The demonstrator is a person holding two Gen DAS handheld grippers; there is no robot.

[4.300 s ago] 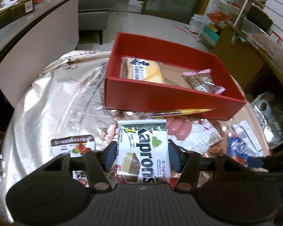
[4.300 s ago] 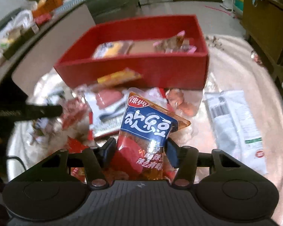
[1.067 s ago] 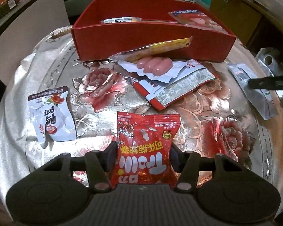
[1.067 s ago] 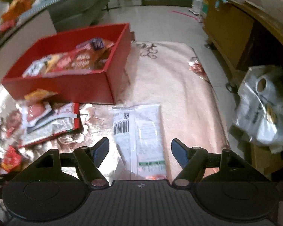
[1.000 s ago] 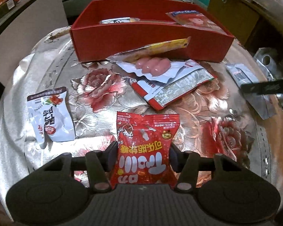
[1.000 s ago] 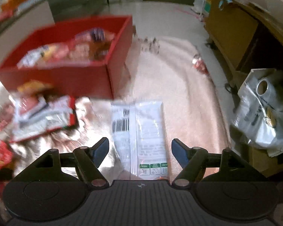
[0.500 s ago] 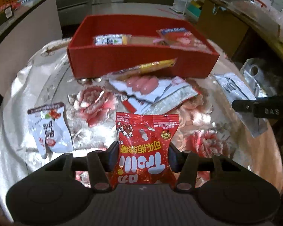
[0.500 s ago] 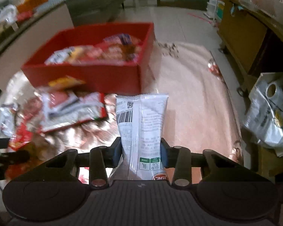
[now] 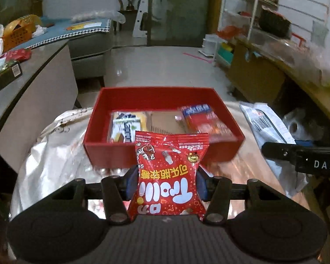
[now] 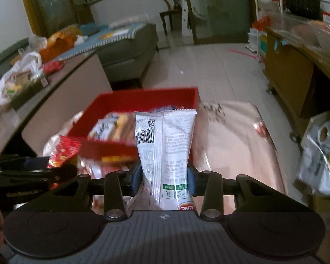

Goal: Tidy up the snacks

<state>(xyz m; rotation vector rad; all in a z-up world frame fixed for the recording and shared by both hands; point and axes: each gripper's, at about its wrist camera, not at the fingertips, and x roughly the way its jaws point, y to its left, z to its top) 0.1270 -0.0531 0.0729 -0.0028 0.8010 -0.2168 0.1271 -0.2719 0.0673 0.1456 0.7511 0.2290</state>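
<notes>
Moved since a second ago: both grippers have risen from the table and swung toward the box; my right one, then spread wide over the white packet, has closed on it.
Left tool: left gripper [image 9: 166, 183], jaws closed on the red crinkly plastic candy bag with white lettering [image 9: 169, 176], held upright and clear of the table.
Right tool: right gripper [image 10: 164, 179], jaws closed on the long white plastic snack packet with a barcode [image 10: 165, 151], also lifted and upright.
Destination: open red rectangular cardboard box [image 9: 228, 151] on the shiny floral-foil table cover [image 9: 44, 154], just ahead of both grippers.
Box contents: a yellow-and-white wafer pack [image 9: 126, 127] at the left and a red-and-blue spicy snack pouch [image 9: 204, 121] at the right; brown box floor shows between them.
Step in hand: I judge this the carry stage, both snacks airborne and short of the near wall.
Next move: I need to bring each packet over the near rim, lower it onto the bare middle strip or atop the packs, then part the jaws, one hand at a time so the grippers do not collide.
Remaining: a few packets show blurred below the box front in the right view.
</notes>
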